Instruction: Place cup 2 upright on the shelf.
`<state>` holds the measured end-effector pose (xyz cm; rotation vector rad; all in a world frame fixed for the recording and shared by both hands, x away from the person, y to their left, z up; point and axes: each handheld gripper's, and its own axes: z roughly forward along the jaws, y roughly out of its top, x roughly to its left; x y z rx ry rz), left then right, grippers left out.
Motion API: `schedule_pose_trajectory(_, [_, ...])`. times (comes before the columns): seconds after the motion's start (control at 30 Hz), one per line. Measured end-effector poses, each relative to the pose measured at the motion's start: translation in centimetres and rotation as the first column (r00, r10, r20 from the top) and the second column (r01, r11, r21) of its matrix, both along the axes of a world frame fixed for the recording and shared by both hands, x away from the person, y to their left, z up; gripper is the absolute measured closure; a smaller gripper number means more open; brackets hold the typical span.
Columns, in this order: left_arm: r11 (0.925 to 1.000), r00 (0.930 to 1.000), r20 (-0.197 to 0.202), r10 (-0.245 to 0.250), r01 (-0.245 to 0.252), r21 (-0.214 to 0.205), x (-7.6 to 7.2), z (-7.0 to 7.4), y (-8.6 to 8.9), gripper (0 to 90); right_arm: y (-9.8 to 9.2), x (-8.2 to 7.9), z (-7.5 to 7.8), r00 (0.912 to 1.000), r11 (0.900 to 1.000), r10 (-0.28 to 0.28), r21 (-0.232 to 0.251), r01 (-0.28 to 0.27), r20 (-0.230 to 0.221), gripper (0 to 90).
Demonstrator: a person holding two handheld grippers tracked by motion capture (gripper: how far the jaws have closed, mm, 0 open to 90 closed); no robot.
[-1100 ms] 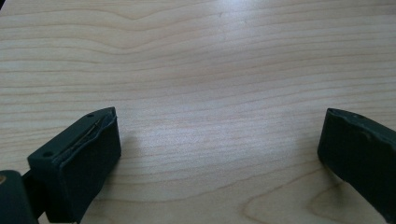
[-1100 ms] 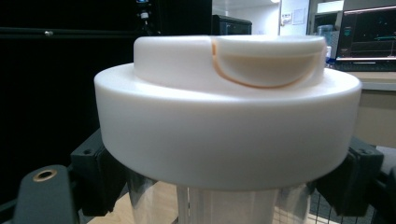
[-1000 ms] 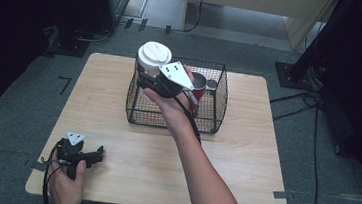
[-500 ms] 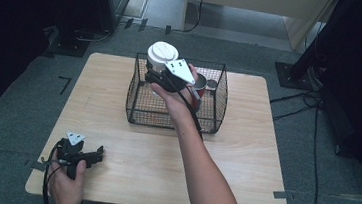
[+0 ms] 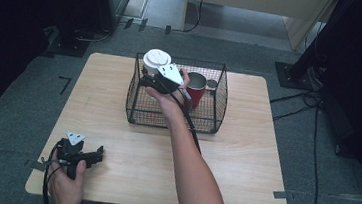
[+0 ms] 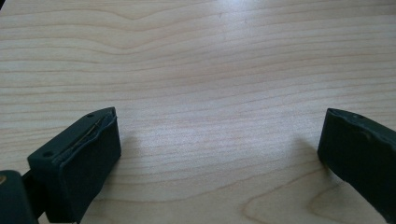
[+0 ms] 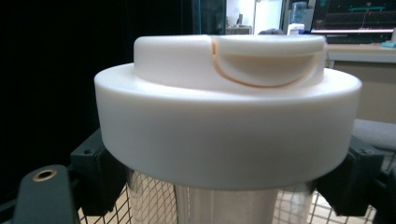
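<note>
A steel tumbler with a white lid (image 5: 156, 60) (image 7: 229, 112) hangs over the far left corner of a black wire basket (image 5: 172, 120). My right gripper (image 5: 147, 77) (image 7: 224, 184) is shut on the tumbler just under its lid, a jaw pressing each side. A red cup (image 5: 196, 91) stands upright inside the basket to the right of it. My left gripper (image 5: 98, 155) (image 6: 217, 156) rests on the wooden table (image 5: 244, 153) near its front left corner, jaws wide open over bare wood with nothing between them.
A small dark round object (image 5: 212, 84) lies in the basket's far right corner. The basket sits at the table's far middle. Black stands and cables (image 5: 314, 102) lie on the grey floor around the table.
My right gripper has carried the lidded tumbler a little farther away and to the right, over the basket's far left corner. The left gripper has stayed put.
</note>
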<state>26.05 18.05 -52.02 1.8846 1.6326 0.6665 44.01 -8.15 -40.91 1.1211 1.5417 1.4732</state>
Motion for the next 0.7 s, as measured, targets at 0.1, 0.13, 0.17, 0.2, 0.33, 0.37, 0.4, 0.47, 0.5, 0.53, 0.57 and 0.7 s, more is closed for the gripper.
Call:
schedule_pose_trajectory(0.1, [1.0, 1.0, 0.0, 0.0, 0.0, 0.0, 0.0, 0.0, 0.0, 0.1, 0.4, 0.2, -0.6, 1.0, 0.9999, 0.001, -0.013, -0.001, -0.006, 15.9])
schedule_pose_trajectory(0.13, [1.0, 1.0, 0.001, 0.0, 0.0, 0.001, 0.0, 0.0, 0.0, 0.1, 0.5, 0.3, -0.7, 0.9999, 0.9998, 0.003, -0.017, -0.003, -0.01, 15.9])
schedule_pose_trajectory(0.17, [1.0, 1.0, 0.0, 0.0, 0.0, 0.0, 0.0, 0.0, 0.0, 0.1, 0.6, 0.3, -0.9, 0.9998, 0.9999, 0.002, -0.015, -0.002, -0.019, 15.9])
schedule_pose_trajectory(0.2, [1.0, 1.0, 0.001, 0.0, 0.0, 0.001, 0.0, 0.0, 0.0, 0.1, 0.6, 0.4, -1.0, 0.9997, 0.9998, 0.003, -0.018, -0.003, -0.023, 15.9])
schedule_pose_trajectory(0.33, [1.0, 1.0, 0.0, 0.0, 0.0, 0.001, 0.0, 0.0, 0.0, 0.1, 0.7, 0.6, -1.7, 0.9993, 0.9994, -0.001, -0.034, -0.001, -0.038, 15.9])
schedule_pose_trajectory(0.37, [1.0, 1.0, 0.001, 0.0, 0.0, 0.001, 0.0, 0.0, 0.0, 0.1, 0.7, 0.6, -1.8, 0.999, 0.9994, -0.004, -0.034, 0.003, -0.044, 15.9])
schedule_pose_trajectory(0.4, [1.0, 1.0, 0.001, 0.0, 0.0, 0.0, 0.0, 0.0, 0.0, 0.1, 0.7, 0.6, -1.9, 0.9987, 0.9995, -0.007, -0.03, 0.005, -0.051, 15.9])
schedule_pose_trajectory(0.47, [1.0, 1.0, 0.0, 0.0, 0.0, 0.001, 0.0, 0.0, 0.0, 0.1, 0.6, 0.7, -2.2, 0.9975, 0.9998, -0.007, -0.016, 0.006, -0.07, 15.8])
schedule_pose_trajectory(0.5, [1.0, 1.0, 0.0, 0.0, 0.0, 0.0, 0.0, 0.0, 0.0, 0.1, 0.6, 0.7, -2.3, 0.9974, 0.9998, -0.007, -0.021, 0.005, -0.072, 15.9])
schedule_pose_trajectory(0.53, [1.0, 1.0, 0.0, 0.0, 0.0, 0.001, 0.0, 0.0, 0.0, 0.1, 0.6, 0.6, -2.4, 0.9973, 0.9996, -0.003, -0.029, 0.001, -0.073, 15.9])
schedule_pose_trajectory(0.57, [1.0, 1.0, 0.0, 0.0, 0.0, 0.0, 0.0, 0.0, 0.0, 0.1, 0.6, 0.7, -2.5, 0.9973, 0.9995, -0.001, -0.031, -0.001, -0.074, 15.8])
schedule_pose_trajectory(0.7, [1.0, 1.0, 0.0, 0.0, 0.0, 0.0, 0.0, 0.0, 0.0, 0.1, 0.6, 0.6, -2.7, 0.9956, 0.9996, 0.001, -0.026, -0.003, -0.093, 15.8])
